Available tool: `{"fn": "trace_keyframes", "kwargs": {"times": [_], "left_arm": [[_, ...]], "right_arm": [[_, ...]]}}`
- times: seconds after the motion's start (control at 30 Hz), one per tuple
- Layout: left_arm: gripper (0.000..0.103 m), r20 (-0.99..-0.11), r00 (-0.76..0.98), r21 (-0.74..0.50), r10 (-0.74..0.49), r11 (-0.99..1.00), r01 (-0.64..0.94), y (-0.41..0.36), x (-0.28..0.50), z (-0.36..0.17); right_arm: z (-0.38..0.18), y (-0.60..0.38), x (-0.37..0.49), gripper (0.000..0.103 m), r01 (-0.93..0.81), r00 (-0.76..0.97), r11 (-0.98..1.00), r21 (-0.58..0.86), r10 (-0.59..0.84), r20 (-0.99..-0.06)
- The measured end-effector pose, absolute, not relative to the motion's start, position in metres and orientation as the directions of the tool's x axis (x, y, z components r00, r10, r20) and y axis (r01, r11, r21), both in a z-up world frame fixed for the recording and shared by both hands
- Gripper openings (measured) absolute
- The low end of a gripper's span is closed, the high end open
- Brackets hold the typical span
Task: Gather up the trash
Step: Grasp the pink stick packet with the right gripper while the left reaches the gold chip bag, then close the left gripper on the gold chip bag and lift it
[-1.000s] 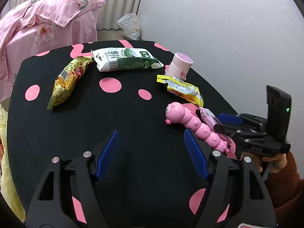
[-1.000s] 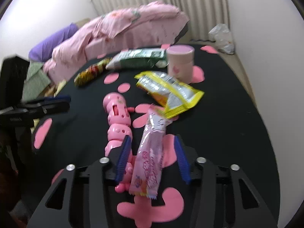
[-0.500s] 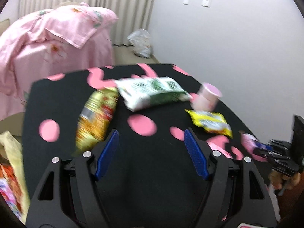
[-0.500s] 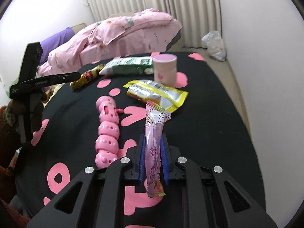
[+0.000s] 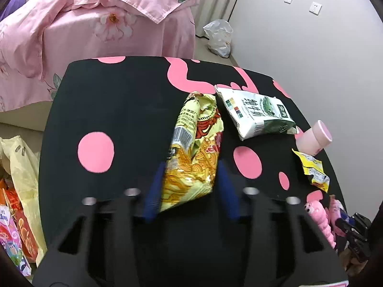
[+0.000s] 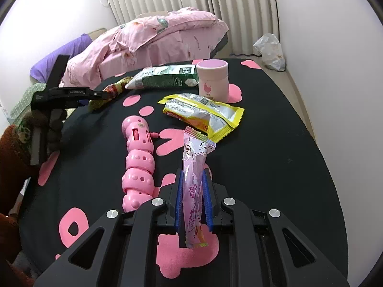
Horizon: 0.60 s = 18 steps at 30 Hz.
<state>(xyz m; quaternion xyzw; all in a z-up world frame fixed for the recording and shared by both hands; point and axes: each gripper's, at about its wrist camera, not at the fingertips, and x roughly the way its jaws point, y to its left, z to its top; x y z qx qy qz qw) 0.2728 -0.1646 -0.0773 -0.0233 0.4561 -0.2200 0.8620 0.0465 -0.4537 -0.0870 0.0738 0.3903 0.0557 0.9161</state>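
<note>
Your right gripper (image 6: pixel 193 197) pinches the pink snack wrapper (image 6: pixel 194 179) above the tabletop (image 6: pixel 275 143); your left gripper's (image 5: pixel 190 189) blurred fingers straddle the yellow noodle packet (image 5: pixel 195 153), grip uncertain.

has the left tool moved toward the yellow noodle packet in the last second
Yes. The left tool swung left across the black table, away from the pink caterpillar toy, and now straddles the yellow noodle packet.

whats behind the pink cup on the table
Beside and behind the pink cup lies the green milk carton on the table. The cup hides the carton's near end.
</note>
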Motion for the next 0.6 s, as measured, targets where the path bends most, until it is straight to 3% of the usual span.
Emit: {"fn": "trace_keyframes", "kwargs": {"times": [0.33, 0.43, 0.5, 0.6], "left_arm": [[0.035, -0.800, 0.453, -0.200, -0.394, 0.886, 0.418, -0.148, 0.207, -0.073], [0.044, -0.795, 0.438, -0.208, -0.420, 0.867, 0.454, -0.147, 0.193, -0.071], [0.056, -0.783, 0.441, -0.207, -0.439, 0.852, 0.481, -0.149, 0.190, -0.066], [0.058, -0.775, 0.465, -0.194, -0.428, 0.861, 0.470, -0.155, 0.199, -0.061]], "right_arm": [[-0.094, -0.457, 0.050, 0.017, -0.008, 0.677, 0.983, 0.186, 0.142, -0.723], [-0.094, -0.457, 0.050, 0.017, -0.004, 0.678, 0.982, 0.189, 0.141, -0.721], [-0.094, -0.457, 0.051, 0.017, -0.002, 0.679, 0.982, 0.188, 0.139, -0.721], [-0.094, -0.456, 0.050, 0.017, 0.001, 0.679, 0.983, 0.186, 0.136, -0.721]]}}
